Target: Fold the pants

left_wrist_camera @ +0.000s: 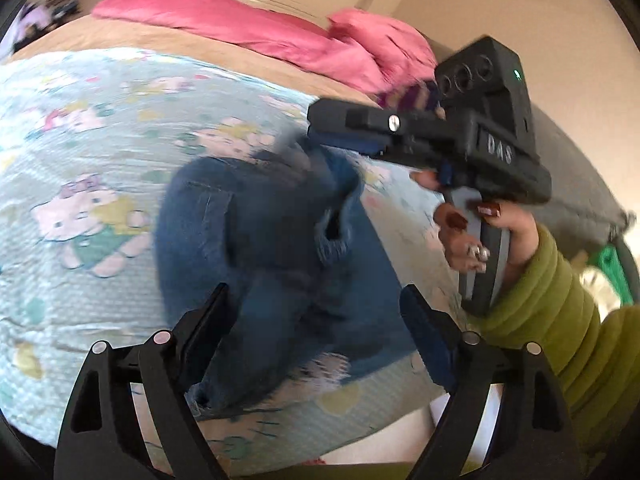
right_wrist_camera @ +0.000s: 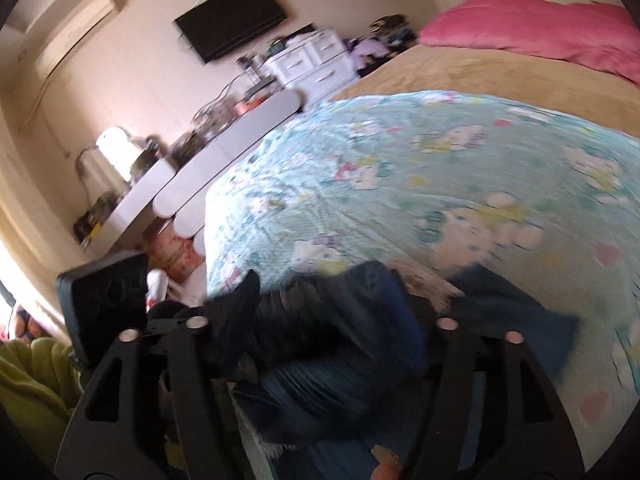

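Blue jeans [left_wrist_camera: 260, 232] lie crumpled on the cartoon-cat bed cover [left_wrist_camera: 80, 160]. My left gripper [left_wrist_camera: 313, 294] hovers over their near end, jaws wide open, pads clear of the cloth. Across the jeans, a hand [left_wrist_camera: 464, 240] in a green sleeve holds my right gripper [left_wrist_camera: 314, 128], and blurred denim rises toward its fingertips. In the right wrist view the right gripper [right_wrist_camera: 324, 280] has its jaws well apart and a thick bunch of jeans [right_wrist_camera: 320, 352] fills the gap. Blur hides whether the pads press on it.
A pink duvet [left_wrist_camera: 240, 20] lies along the far side of the bed on a tan sheet [right_wrist_camera: 460, 72]. Beside the bed's left edge stand a white desk [right_wrist_camera: 224, 136] with clutter and a white dresser [right_wrist_camera: 316, 64]. A TV [right_wrist_camera: 232, 20] hangs on the wall.
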`<state>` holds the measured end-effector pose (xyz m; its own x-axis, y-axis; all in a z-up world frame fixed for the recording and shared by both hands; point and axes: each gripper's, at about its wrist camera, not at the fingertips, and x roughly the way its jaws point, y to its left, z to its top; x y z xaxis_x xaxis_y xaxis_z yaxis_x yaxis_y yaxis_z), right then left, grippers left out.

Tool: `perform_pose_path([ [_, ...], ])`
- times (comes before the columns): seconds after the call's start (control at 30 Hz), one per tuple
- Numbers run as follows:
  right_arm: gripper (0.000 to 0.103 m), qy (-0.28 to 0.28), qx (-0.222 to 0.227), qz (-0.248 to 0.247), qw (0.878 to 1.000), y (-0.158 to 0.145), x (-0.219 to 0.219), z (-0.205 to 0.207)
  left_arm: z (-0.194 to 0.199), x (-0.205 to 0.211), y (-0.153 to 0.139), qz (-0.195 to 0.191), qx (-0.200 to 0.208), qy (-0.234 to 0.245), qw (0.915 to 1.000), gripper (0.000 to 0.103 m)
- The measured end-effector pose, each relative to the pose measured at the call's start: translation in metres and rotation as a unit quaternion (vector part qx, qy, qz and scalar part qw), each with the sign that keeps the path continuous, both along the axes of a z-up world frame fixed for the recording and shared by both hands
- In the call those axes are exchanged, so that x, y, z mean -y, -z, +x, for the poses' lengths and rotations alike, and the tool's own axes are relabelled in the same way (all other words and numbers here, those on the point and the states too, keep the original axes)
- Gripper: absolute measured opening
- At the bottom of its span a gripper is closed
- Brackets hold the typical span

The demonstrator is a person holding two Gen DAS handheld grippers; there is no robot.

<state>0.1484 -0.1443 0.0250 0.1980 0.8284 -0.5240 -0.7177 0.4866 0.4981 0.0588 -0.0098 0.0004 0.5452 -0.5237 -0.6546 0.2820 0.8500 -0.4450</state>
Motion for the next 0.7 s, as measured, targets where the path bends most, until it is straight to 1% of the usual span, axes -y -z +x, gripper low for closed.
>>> perform_pose_path([
  [0.03, 0.064, 0.021, -0.001, -0.006, 1.0, 0.002, 0.011, -0.001, 0.0, 0.006, 0.002, 0.001, -0.002, 0.012, 0.9999, 0.083],
  [0.1, 0.065, 0.046, -0.003, -0.02, 0.999, 0.009, 0.022, -0.005, 0.001, 0.017, 0.006, 0.008, -0.009, 0.033, 0.9994, 0.084],
  [0.17, 0.067, 0.055, -0.003, -0.038, 0.998, 0.015, 0.025, -0.01, 0.0, 0.028, 0.012, 0.034, -0.009, 0.041, 0.9985, 0.087],
  [0.23, 0.068, 0.051, -0.007, -0.058, 0.997, 0.024, 0.024, -0.016, 0.001, 0.031, 0.014, 0.042, -0.01, 0.044, 0.9981, 0.088],
  [0.3, 0.069, 0.057, -0.01, -0.093, 0.994, 0.033, 0.021, -0.018, 0.002, 0.032, 0.016, 0.049, -0.011, 0.049, 0.9976, 0.089],
  [0.37, 0.069, 0.079, -0.015, -0.154, 0.985, 0.049, 0.021, -0.014, 0.001, 0.033, 0.016, 0.053, -0.01, 0.05, 0.9973, 0.09],
  [0.4, 0.069, 0.083, -0.017, -0.162, 0.983, 0.052, 0.024, -0.014, -0.011, 0.035, 0.015, 0.049, -0.011, 0.051, 0.9974, 0.09],
  [0.47, 0.069, 0.089, -0.019, -0.16, 0.983, 0.056, 0.03, -0.016, -0.014, 0.031, 0.014, 0.038, -0.01, 0.051, 0.998, 0.09],
  [0.5, 0.069, 0.093, -0.013, -0.162, 0.982, 0.054, 0.032, -0.018, -0.016, 0.031, 0.013, 0.036, -0.008, 0.05, 0.9981, 0.09],
  [0.53, 0.069, 0.095, -0.008, -0.163, 0.982, 0.053, 0.034, -0.02, -0.007, 0.029, 0.011, 0.033, -0.006, 0.047, 0.9983, 0.09],
  [0.6, 0.069, 0.101, 0.0, -0.17, 0.98, 0.052, 0.041, -0.023, -0.011, 0.019, 0.005, 0.027, 0.001, 0.039, 0.9989, 0.091],
  [0.63, 0.069, 0.105, 0.0, -0.17, 0.98, 0.051, 0.043, -0.024, -0.013, 0.016, 0.002, 0.029, 0.004, 0.033, 0.999, 0.093],
  [0.7, 0.069, 0.11, 0.003, -0.163, 0.98, 0.048, 0.05, -0.027, -0.016, 0.008, -0.003, 0.044, 0.013, 0.014, 0.9988, 0.094],
])
